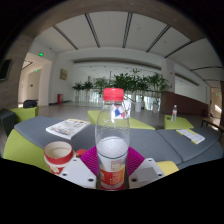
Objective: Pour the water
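Magenta pads line the inner faces of the gripper (112, 172), and its two fingers are closed against the sides of a clear plastic water bottle with a red cap and a red-and-white label (112, 140). The bottle stands upright between them, partly filled, its base hidden low between the fingers, so whether it rests on the table cannot be told. Just left of the fingers stands a red-and-white paper cup (59, 156), open end up, close beside the bottle but apart from it. Both sit near the close edge of a grey table (150, 140) with yellow-green panels at its borders. Farther left on the table lies a flat stack of printed papers (68, 127), well apart from the cup. Right of the bottle the grey surface runs bare toward the far edge. Beyond the table, a row of green potted plants (125, 85) stands at the far side of a bright hall.
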`<state>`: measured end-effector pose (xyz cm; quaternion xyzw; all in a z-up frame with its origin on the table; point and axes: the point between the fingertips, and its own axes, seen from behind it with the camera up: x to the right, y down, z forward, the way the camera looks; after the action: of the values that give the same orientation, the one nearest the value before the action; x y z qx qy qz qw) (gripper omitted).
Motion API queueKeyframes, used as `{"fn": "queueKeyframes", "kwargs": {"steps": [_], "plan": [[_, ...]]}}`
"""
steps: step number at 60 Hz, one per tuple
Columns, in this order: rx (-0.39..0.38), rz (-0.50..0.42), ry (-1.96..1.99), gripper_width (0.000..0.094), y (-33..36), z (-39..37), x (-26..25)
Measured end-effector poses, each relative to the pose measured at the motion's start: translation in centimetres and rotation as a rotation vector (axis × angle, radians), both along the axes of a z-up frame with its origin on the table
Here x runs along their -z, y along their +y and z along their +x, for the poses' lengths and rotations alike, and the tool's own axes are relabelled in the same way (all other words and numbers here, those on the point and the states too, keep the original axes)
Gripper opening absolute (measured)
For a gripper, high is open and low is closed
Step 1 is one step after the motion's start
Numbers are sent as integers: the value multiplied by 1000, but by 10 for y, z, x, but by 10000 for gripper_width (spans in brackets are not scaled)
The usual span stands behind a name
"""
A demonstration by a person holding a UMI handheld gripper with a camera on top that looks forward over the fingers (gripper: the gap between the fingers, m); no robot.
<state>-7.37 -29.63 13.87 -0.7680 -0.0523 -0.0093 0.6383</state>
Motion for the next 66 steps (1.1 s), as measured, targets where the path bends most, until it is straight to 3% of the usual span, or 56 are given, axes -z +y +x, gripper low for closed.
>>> {"fn": "queueKeyframes", "kwargs": {"steps": [6,10,16,21,23,28,50,66], "plan": [[28,-10,41,343,-8,5,8],[37,-12,52,454,-13,3,5],[58,-55,42,548,-13,6,11],[67,-96,44,876,-25,3,10],[74,-107,44,832,-31,2,7],[101,-118,28,868,-54,4,-6],[188,-181,32,852,-212,-2,-63],[199,-175,9,853,-293,-10,-90]]}}
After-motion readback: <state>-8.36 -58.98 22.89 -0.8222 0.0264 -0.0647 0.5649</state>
